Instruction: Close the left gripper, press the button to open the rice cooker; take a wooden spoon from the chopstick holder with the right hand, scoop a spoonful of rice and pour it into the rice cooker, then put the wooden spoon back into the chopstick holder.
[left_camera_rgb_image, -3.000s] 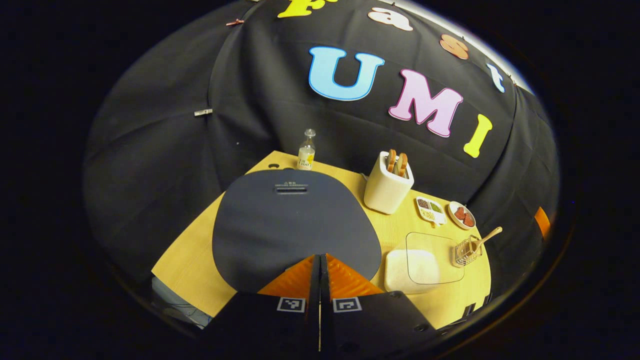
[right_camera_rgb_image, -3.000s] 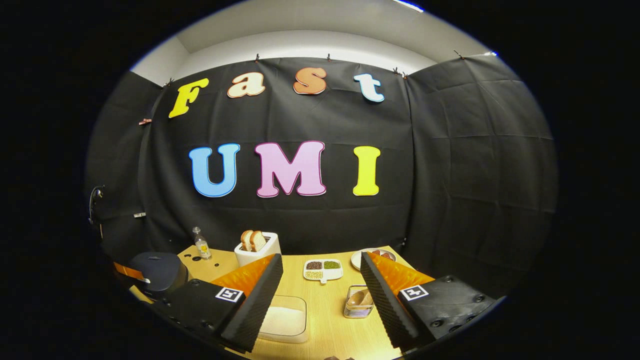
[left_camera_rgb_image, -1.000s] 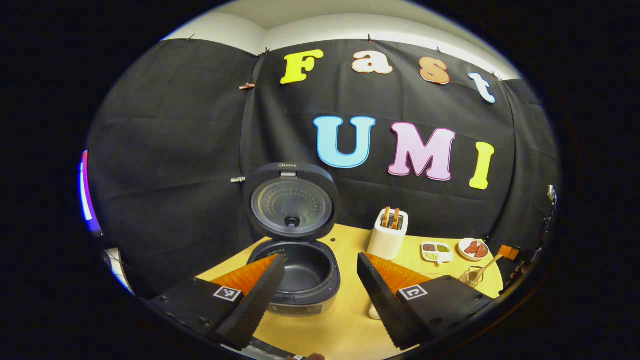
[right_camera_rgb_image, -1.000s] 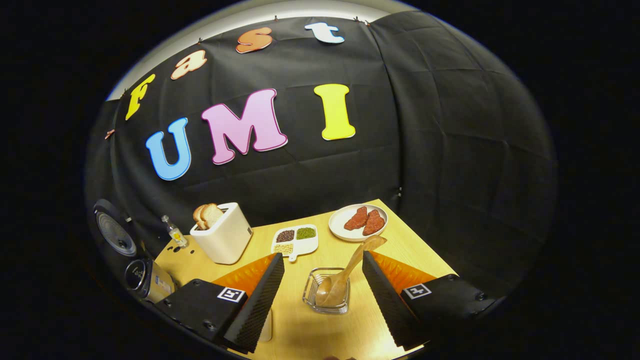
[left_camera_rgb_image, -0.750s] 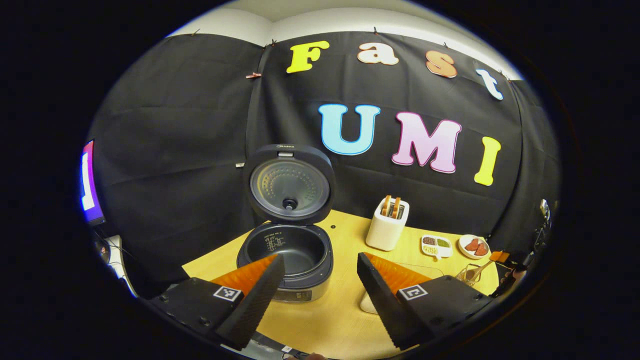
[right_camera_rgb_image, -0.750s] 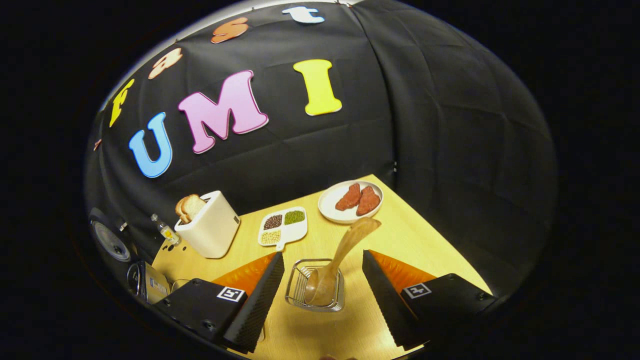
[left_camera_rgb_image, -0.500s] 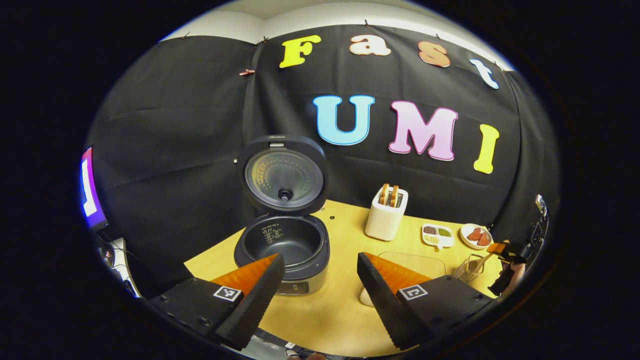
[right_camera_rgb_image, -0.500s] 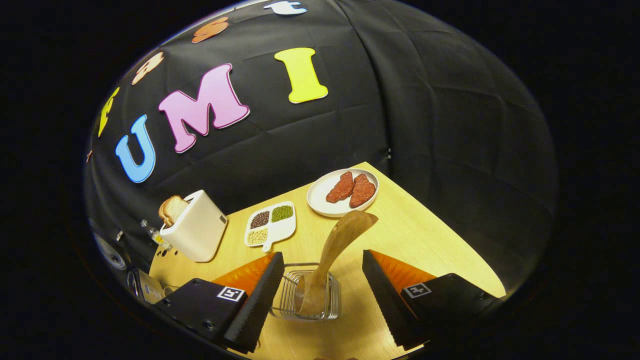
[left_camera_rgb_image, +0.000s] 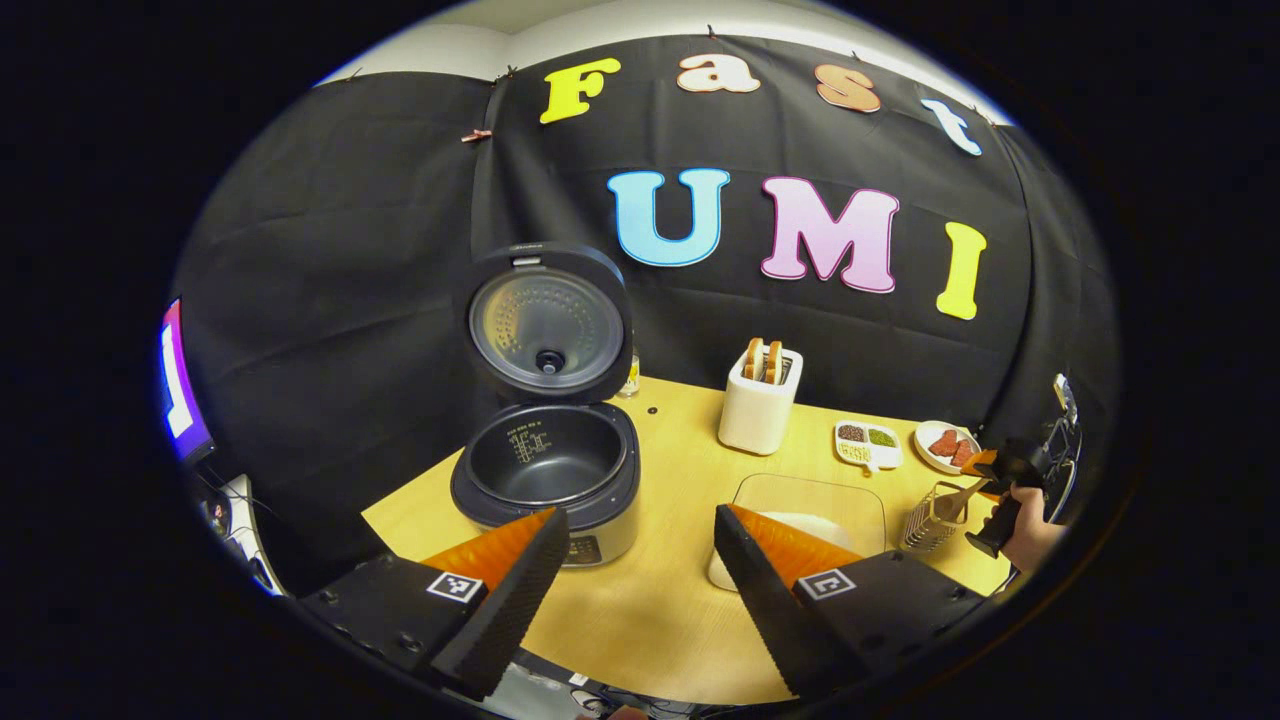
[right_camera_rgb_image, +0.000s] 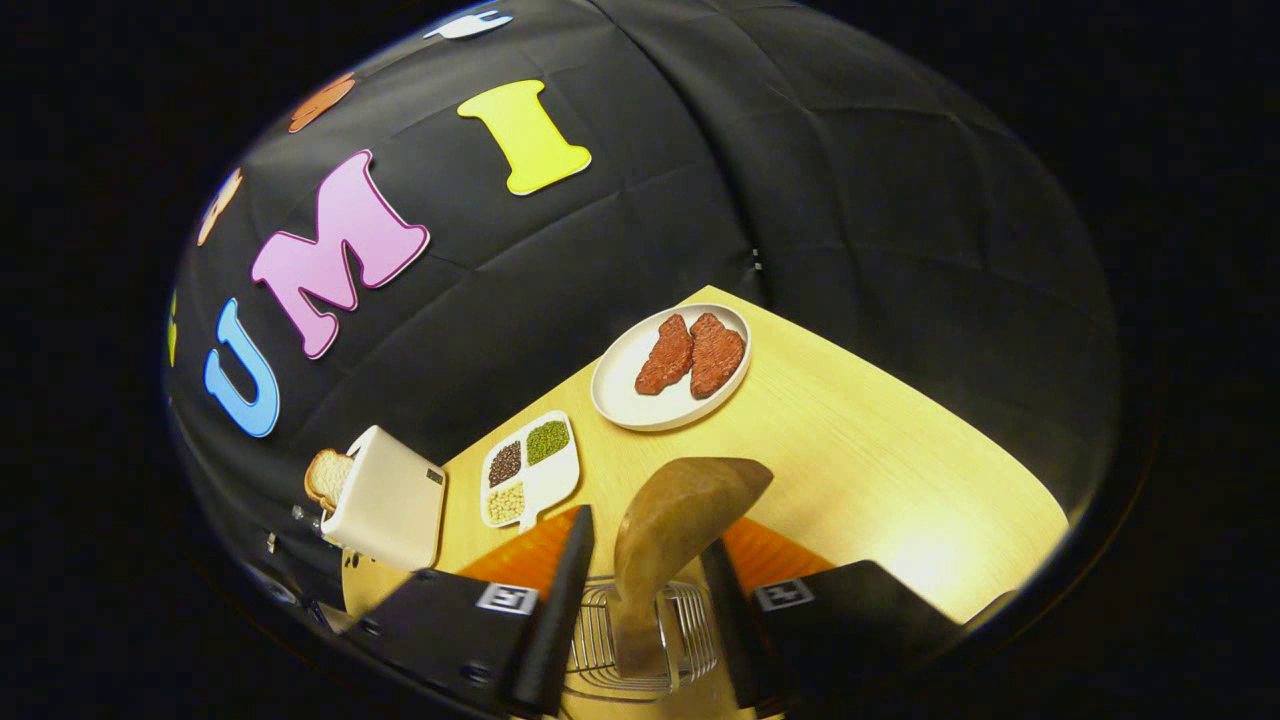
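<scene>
wooden spoon (right_camera_rgb_image: 665, 540) handle stands between the right gripper (right_camera_rgb_image: 640, 585) jaws, narrowed but not clearly pressing, over the wire chopstick holder (right_camera_rgb_image: 640, 640) near the table (right_camera_rgb_image: 900, 470) edge. left gripper (left_camera_rgb_image: 635, 590) gapes wide; rice cooker (left_camera_rgb_image: 548, 470) open beyond.

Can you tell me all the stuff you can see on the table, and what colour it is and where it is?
rice cooker: one, dark grey, left side of table, lid up
toaster: one, cream, at the back, bread slices in it
divided dish: one, white, dark, green and pale grains, beside toaster
plate: one, white, two red pieces on it, far right corner
rice box: one, clear, white rice inside, table middle
chopstick holder: one, wire, front right
wooden spoon: one, brown, standing in holder
table: one, light wood
left tool: one, open, over table front
right tool: one, jaws either side of spoon handle
</scene>
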